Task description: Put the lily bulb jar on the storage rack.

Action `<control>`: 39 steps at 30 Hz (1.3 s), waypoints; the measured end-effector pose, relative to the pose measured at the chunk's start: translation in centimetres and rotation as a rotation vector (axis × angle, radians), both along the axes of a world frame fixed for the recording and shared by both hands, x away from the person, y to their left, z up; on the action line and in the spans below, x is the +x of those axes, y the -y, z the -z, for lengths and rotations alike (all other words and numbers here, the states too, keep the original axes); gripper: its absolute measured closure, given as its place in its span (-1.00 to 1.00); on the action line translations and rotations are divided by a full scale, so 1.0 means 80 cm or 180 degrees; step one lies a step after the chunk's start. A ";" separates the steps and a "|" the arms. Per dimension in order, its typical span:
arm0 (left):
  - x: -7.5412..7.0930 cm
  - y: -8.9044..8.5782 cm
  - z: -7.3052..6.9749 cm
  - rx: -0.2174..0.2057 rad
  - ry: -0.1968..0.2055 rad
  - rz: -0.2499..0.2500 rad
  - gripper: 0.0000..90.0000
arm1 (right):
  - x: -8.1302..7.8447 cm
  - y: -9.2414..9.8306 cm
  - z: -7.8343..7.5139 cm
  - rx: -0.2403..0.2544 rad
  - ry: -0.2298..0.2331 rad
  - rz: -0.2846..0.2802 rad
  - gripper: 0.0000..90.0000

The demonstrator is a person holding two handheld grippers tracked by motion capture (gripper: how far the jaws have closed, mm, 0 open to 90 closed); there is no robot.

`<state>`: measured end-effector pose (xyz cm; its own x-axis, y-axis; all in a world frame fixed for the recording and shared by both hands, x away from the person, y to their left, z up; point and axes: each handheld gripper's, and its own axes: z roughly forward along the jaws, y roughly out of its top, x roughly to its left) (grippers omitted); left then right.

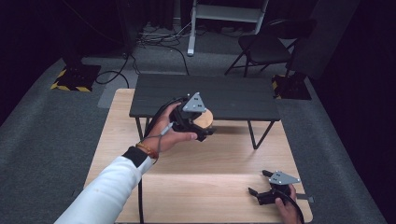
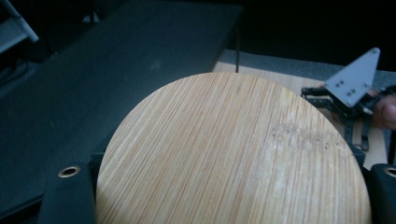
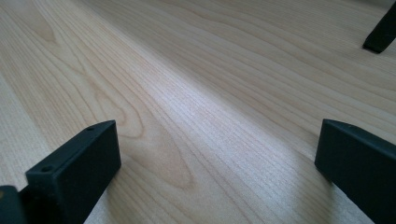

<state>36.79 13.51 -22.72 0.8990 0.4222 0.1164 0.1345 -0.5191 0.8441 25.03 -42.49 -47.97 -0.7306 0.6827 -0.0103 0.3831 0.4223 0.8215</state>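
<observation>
At the near right corner of the light wooden counter (image 1: 196,186), the right gripper (image 1: 259,185) is held low in the person's right hand (image 1: 287,210), its grey three-cornered plate facing up. In the right gripper view its two black jaws are seen spread wide apart, with nothing between them but bare wood grain; the foot of a dark leg (image 3: 383,32) is seen standing on the wood farther off.

Farther in, at mid-counter, the left gripper (image 1: 205,128) is raised above the surface in the person's left hand (image 1: 170,135), which reaches in on a white sleeve (image 1: 107,191) with a dark cuff and an orange band at the wrist. A round wooden disc (image 2: 233,154) of pale striped bamboo is held in it, with a jaw seen at each lower corner of the left gripper view, set against the disc's edges. In the high view a part of the disc (image 1: 204,119) is seen just beyond the gripper's body, at the front edge of the small dark table (image 1: 224,95) that stands on the counter on thin black legs.

In the left gripper view the other gripper (image 2: 348,100) is seen beyond the disc's right edge, low on the wood.

Beyond the counter, grey carpet (image 1: 42,121), loose cables (image 1: 154,39) and a dark folding chair (image 1: 261,49) are seen.
</observation>
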 end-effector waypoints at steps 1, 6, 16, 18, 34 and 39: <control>0.006 0.003 -0.003 -0.0017 -0.0005 0.0014 -0.46 | 0.000 0.000 0.000 0.0000 0.0001 -0.0002 -1.00; 0.033 0.023 -0.019 -0.0018 0.0018 0.0039 -0.46 | 0.000 0.000 0.000 0.0000 0.0001 -0.0015 -1.00; 0.098 0.071 -0.029 0.0024 0.0044 0.0096 -0.46 | 0.000 0.001 0.000 0.0000 0.0003 -0.0016 -1.00; 0.109 0.079 -0.028 0.0018 0.0055 0.0092 -0.46 | 0.000 0.001 0.000 0.0001 0.0003 -0.0015 -1.00; 0.163 0.108 -0.001 -0.0004 -0.0062 0.0092 -0.46 | 0.000 0.001 0.000 0.0001 0.0003 -0.0022 -1.00; 0.167 0.103 0.001 -0.0074 -0.0124 0.0088 -0.51 | 0.000 0.001 0.000 0.0001 0.0003 -0.0023 -1.00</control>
